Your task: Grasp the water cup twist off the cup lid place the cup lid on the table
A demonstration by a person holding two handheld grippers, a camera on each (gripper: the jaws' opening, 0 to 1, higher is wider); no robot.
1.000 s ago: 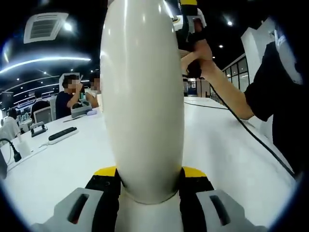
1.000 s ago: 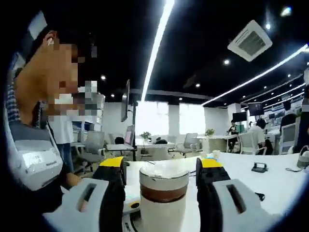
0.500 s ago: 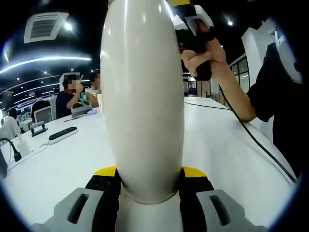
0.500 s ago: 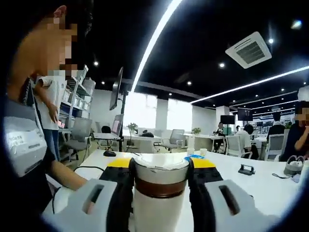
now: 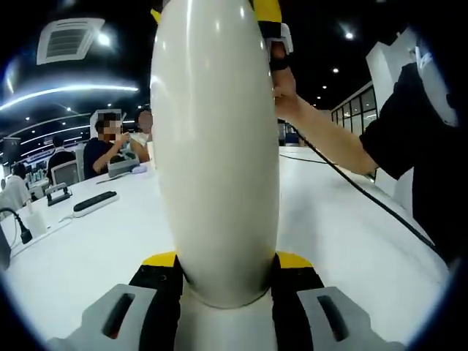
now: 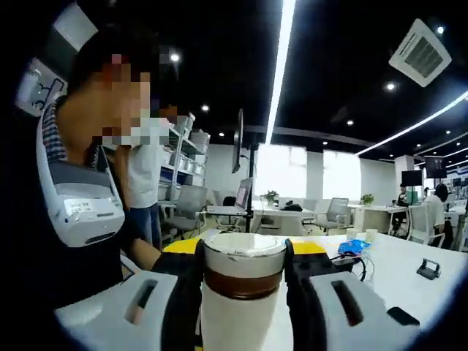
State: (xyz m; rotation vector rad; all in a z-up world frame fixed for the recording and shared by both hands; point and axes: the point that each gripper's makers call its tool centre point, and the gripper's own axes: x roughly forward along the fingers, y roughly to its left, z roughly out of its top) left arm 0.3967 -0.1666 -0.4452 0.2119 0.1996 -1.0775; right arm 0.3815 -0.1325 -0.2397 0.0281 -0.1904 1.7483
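Between the left gripper (image 5: 227, 274)'s jaws stands the cup (image 5: 216, 146), clamped at its pale body and held up over the white table (image 5: 344, 234). At the cup's top the right gripper (image 6: 240, 252) has its jaws closed against the lid (image 6: 243, 252), the brown band (image 6: 243, 284) just under the lid sitting between them.

As a judgement of progress: the grasp on the cup looks done, and the lid is gripped. Whether the twisting has begun cannot be told, since the lid sits flush on the cup with no gap visible. Unscrewing, lifting off and setting the lid on the table are all left.

Left gripper view gives the cup's long side from below, with the person's hand (image 5: 281, 88) beside the cup's top and a cable (image 5: 365, 197) trailing from it down over the table; the lid itself is out of its sight. Right gripper view looks across the cup's top instead, showing the lid's flat face and the band, none of the cup's lower body, and the person's torso close beside the cup.
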